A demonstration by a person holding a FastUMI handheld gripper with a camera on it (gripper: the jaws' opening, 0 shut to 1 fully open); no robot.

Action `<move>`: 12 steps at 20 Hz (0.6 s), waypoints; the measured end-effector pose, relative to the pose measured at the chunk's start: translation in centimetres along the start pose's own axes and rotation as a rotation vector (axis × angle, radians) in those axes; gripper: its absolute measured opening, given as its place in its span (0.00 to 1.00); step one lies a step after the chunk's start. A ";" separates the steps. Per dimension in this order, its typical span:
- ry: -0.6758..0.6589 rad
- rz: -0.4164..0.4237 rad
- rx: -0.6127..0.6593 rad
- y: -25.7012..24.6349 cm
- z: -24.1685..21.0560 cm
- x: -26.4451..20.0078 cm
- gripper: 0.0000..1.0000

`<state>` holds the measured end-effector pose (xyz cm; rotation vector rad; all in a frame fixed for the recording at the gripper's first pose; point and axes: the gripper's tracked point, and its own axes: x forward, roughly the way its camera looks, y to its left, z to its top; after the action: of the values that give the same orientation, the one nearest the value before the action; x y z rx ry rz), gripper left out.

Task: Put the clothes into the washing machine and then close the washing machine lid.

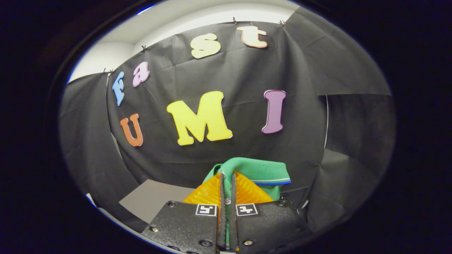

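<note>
Gripper view: the black booth wall [300, 123] fills the background, well beyond the green garment [259, 171]. A grey surface [152, 201] lies below the wall, to the left of the garment. The garment, a knitted piece with a white and blue striped edge, bunches just ahead of the fingertips. The gripper [228, 181] stands nearly closed, both fingers [247, 192] pressed on a fold of the garment running down the narrow gap between them.
</note>
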<state>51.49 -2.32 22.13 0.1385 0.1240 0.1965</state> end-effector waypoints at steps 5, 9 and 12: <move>0.071 -0.015 0.032 -2.2 -3.6 2.0 0.07; 0.161 -0.036 0.056 -3.8 -8.5 3.4 0.07; 0.225 -0.043 0.067 -4.6 -11.8 3.9 0.07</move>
<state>54.56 -4.48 9.45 0.1797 0.3570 0.1646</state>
